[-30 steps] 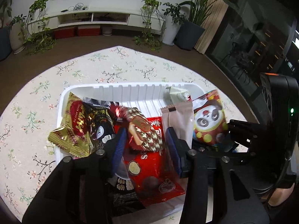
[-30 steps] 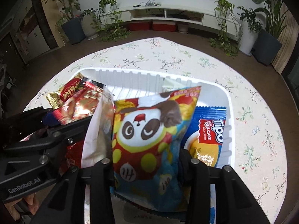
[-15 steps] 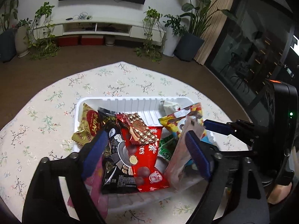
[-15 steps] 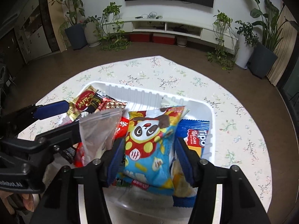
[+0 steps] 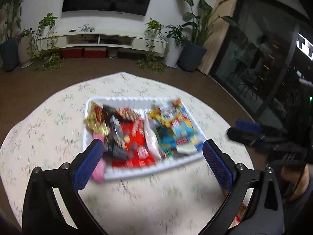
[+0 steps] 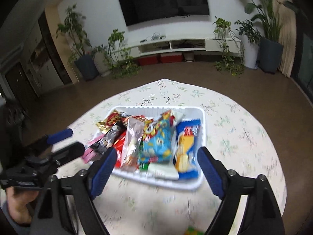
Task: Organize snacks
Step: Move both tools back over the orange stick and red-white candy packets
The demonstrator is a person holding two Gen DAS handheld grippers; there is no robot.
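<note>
A white plastic tray [image 5: 137, 99] [image 6: 203, 129] sits on the round floral table, packed with snack packets. A panda bag [image 6: 158, 139] [image 5: 176, 129], a blue cake pack [image 6: 187, 146], a clear pale bag [image 6: 133, 137] [image 5: 151, 137], a red packet [image 5: 135, 137] and a gold packet [image 6: 110, 120] [image 5: 95, 117] lie in it. My left gripper [image 5: 152, 160] is open and empty, held back above the tray's near edge. My right gripper [image 6: 154, 166] is open and empty, also near the tray's front. Each gripper shows in the other's view, the left gripper [image 6: 64, 143] and the right gripper [image 5: 244, 131].
The table [image 6: 244, 137] has a floral cloth and a round edge with brown floor beyond. A pink packet [image 5: 97, 171] hangs over the tray's left front corner. A TV stand [image 6: 176, 45] and potted plants stand by the far wall. Both views are motion-blurred.
Both grippers opened, let go of the packets they held in the tray, and pulled back and up. The panda bag and the clear bag now lie in the tray.
</note>
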